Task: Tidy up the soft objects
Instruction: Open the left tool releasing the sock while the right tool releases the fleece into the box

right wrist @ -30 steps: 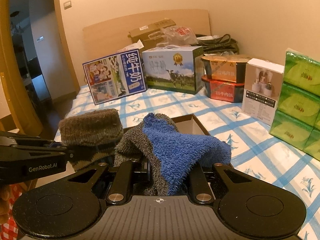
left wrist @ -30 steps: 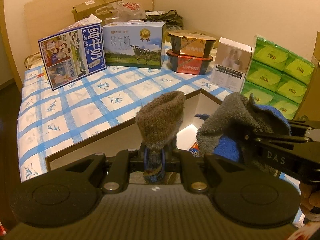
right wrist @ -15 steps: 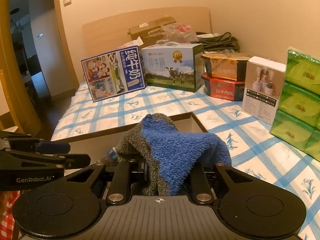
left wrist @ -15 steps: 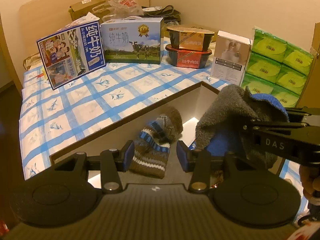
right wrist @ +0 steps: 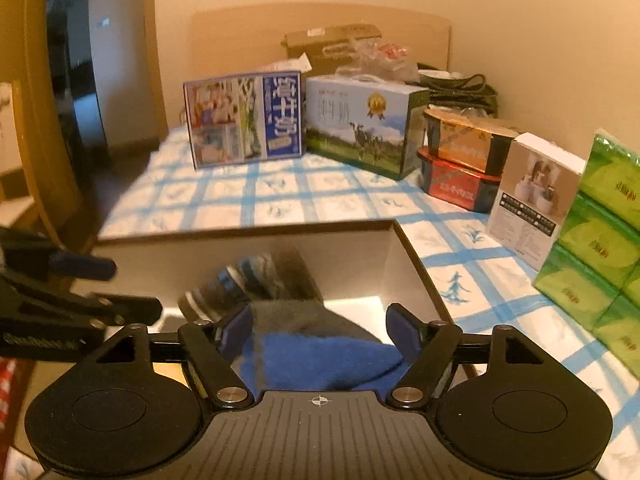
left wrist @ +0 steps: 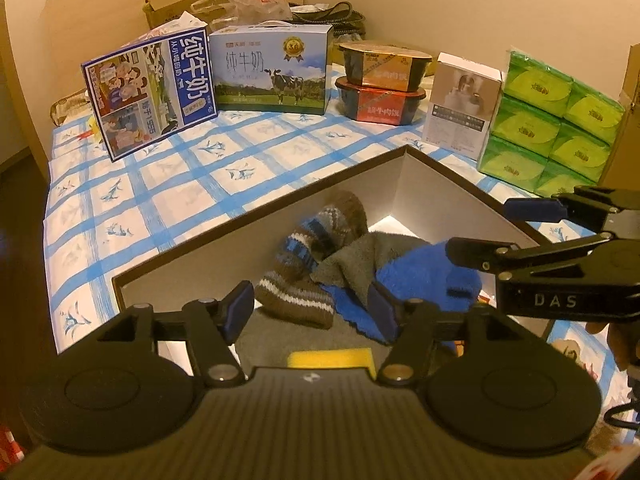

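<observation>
A brown striped knit sock [left wrist: 308, 256] lies inside the open box [left wrist: 256, 216]. A fluffy grey and blue sock [left wrist: 404, 272] lies beside and partly over it. My left gripper [left wrist: 312, 312] is open and empty above the box's near side. My right gripper [right wrist: 320, 330] is open and empty above the blue sock [right wrist: 320, 356]; it shows from the side in the left wrist view [left wrist: 516, 228]. The striped sock [right wrist: 256, 280] lies behind the blue one. The left gripper's fingers [right wrist: 84, 266] show at the left edge.
The box [right wrist: 248, 232] sits on a blue checked cloth [left wrist: 160, 184]. Behind it stand two milk cartons [left wrist: 272, 72], stacked food bowls [left wrist: 382, 88], a white box [left wrist: 460, 108] and green tissue packs [left wrist: 548, 120]. A yellow sponge [left wrist: 332, 358] lies in the box's near corner.
My left gripper opened and dropped the striped sock into the box. Then my right gripper opened and the grey and blue sock fell in beside it.
</observation>
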`<state>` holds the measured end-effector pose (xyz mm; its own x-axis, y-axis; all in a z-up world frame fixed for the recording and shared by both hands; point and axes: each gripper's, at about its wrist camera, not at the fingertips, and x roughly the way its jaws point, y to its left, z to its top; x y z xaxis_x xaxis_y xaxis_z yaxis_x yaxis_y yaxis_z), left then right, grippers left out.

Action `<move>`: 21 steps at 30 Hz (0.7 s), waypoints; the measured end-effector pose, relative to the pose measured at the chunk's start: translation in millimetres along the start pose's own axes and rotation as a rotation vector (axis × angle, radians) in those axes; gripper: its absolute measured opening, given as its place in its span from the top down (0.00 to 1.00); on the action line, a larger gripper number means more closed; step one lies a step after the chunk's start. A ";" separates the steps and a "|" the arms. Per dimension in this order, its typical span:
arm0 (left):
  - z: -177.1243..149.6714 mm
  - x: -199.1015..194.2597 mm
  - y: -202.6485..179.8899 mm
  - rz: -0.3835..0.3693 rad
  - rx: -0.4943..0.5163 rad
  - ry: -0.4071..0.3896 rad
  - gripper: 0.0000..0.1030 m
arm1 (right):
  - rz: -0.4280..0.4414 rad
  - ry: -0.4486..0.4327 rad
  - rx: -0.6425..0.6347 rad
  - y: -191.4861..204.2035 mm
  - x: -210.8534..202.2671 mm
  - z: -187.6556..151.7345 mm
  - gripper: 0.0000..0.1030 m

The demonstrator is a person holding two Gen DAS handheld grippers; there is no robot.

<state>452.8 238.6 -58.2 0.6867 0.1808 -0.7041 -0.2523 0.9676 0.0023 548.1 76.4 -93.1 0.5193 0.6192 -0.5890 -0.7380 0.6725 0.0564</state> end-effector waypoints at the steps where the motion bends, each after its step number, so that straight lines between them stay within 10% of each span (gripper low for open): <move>1: -1.4 -1.7 0.0 -0.002 0.000 0.002 0.40 | 0.001 0.009 0.004 -1.2 -0.6 -2.2 0.28; 21: -49.8 -115.3 -38.9 -0.062 0.049 -0.047 0.26 | 0.034 -0.064 0.221 10.7 -155.0 -59.5 0.27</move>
<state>349.4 171.4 -12.5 0.7313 0.1271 -0.6701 -0.1751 0.9845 -0.0044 434.1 -36.5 -49.2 0.5274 0.6628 -0.5316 -0.6469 0.7189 0.2544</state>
